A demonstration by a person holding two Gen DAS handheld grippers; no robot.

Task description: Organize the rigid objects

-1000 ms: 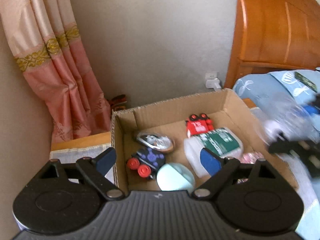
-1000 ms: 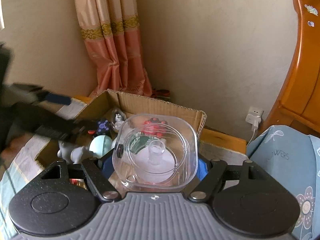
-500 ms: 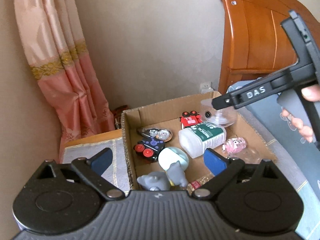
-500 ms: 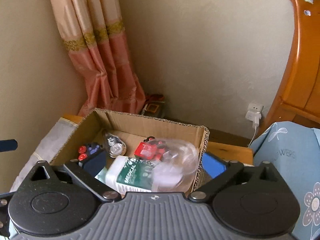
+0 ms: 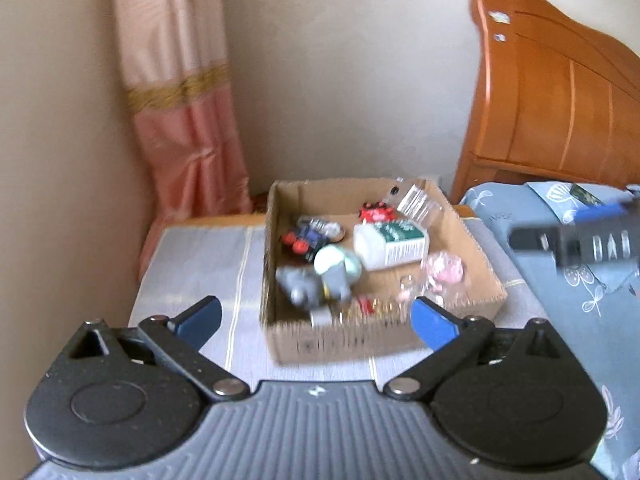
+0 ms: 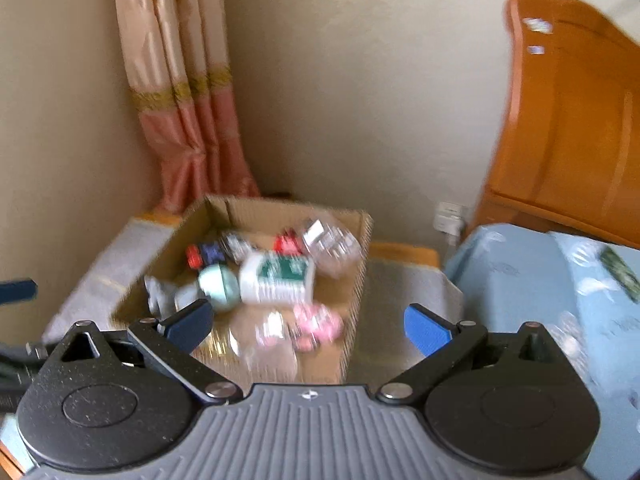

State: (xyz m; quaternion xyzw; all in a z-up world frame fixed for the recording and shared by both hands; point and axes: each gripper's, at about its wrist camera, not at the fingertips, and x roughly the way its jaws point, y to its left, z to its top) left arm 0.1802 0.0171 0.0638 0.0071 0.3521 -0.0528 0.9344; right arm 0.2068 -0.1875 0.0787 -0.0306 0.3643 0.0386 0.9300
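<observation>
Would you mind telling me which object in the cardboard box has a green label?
The white plastic bottle lying on its side mid-box in the cardboard box; nothing else there carries a green label.

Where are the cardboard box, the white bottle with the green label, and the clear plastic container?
cardboard box [image 5: 352, 344], left wrist view, near outer wall.
white bottle [image 5: 400, 236], left wrist view, green label.
clear plastic container [image 6: 332, 244], right wrist view, its body.

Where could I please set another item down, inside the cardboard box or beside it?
The brown cardboard box is crowded throughout. Free patches: striped grey cloth between its left wall and the beige wall, and grey cloth between its right wall and the blue floral bedding.
</observation>
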